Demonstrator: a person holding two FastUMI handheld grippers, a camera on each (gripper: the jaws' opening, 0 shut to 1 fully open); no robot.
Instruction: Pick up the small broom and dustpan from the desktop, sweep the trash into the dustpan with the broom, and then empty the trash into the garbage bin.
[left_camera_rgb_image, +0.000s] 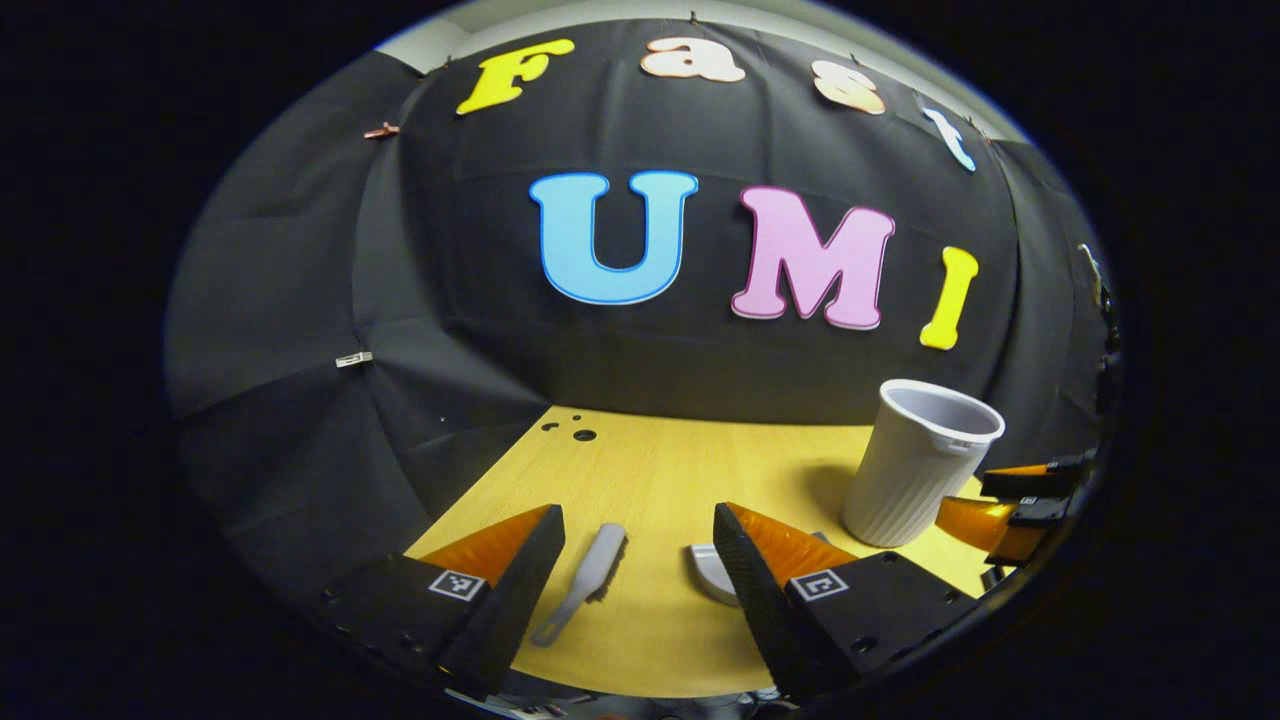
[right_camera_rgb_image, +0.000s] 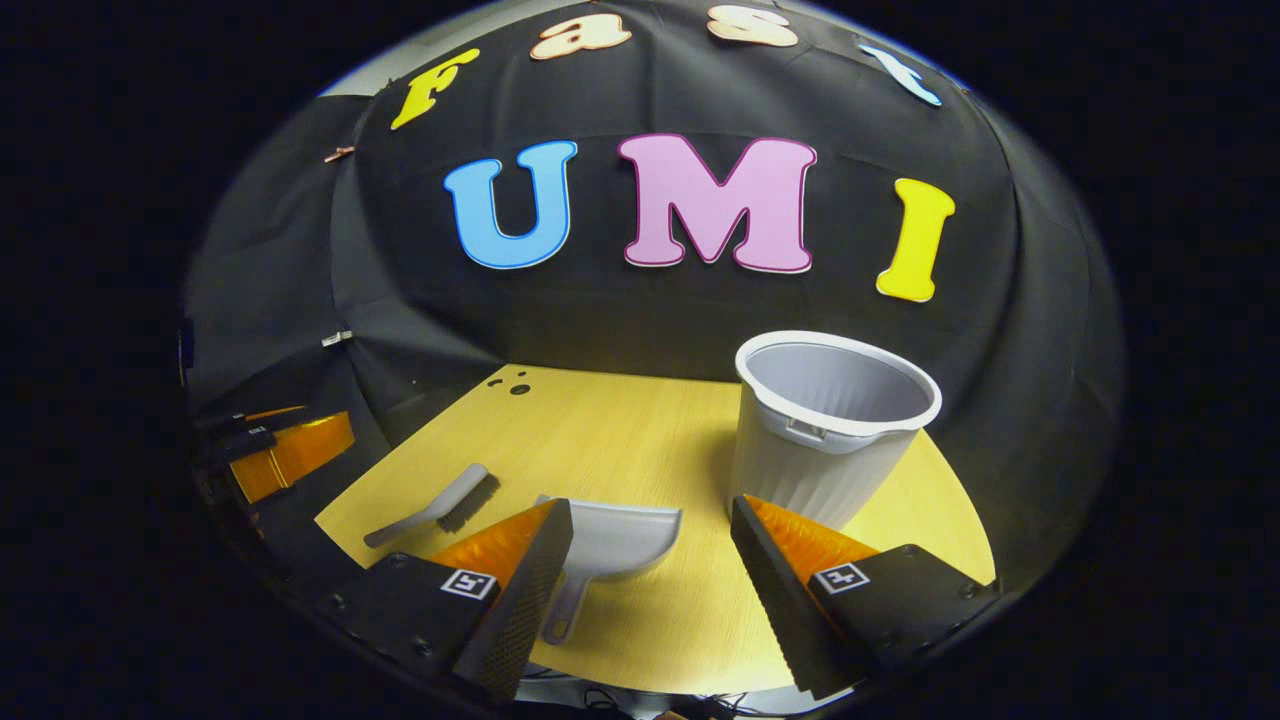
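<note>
— On the near edge of the yellow wood-grain desktop (right_camera_rgb_image: 640, 440), what do you make out first?

— Both tools, held above it. The left gripper (left_camera_rgb_image: 640, 560) has its black ribbed fingers (left_camera_rgb_image: 520, 590) with orange backs spread wide, gripping nothing. The right gripper (right_camera_rgb_image: 650, 570) is likewise wide apart and empty.

— And the surface itself?

— Smooth pale laminate with a fine grain, a few small dark holes (right_camera_rgb_image: 515, 385) near its far left corner. Black cloth walls close it off behind and at both sides.

— Where is the small broom?

— In the left gripper view the broom (left_camera_rgb_image: 585, 580) lies flat between the spread fingers, a slim grey plastic piece, long axis running from near-left to far-right. In the right gripper view it lies left of the dustpan, handle end toward the near left, dark bristles (right_camera_rgb_image: 470, 503) at the farther end.

— The dustpan?

— Just beyond the right gripper's left finger: a grey plastic dustpan (right_camera_rgb_image: 620, 540), rounded scoop with a raised rim, thin handle pointing toward the camera. It lies flat, just beside the broom but apart from it.

— Farther back?

— The garbage bin (right_camera_rgb_image: 825, 440) stands upright on the right side, white, ribbed down its tapered wall, with a thick rolled rim and an open round mouth. Behind it hangs the black cloth wall (right_camera_rgb_image: 300, 300).
</note>
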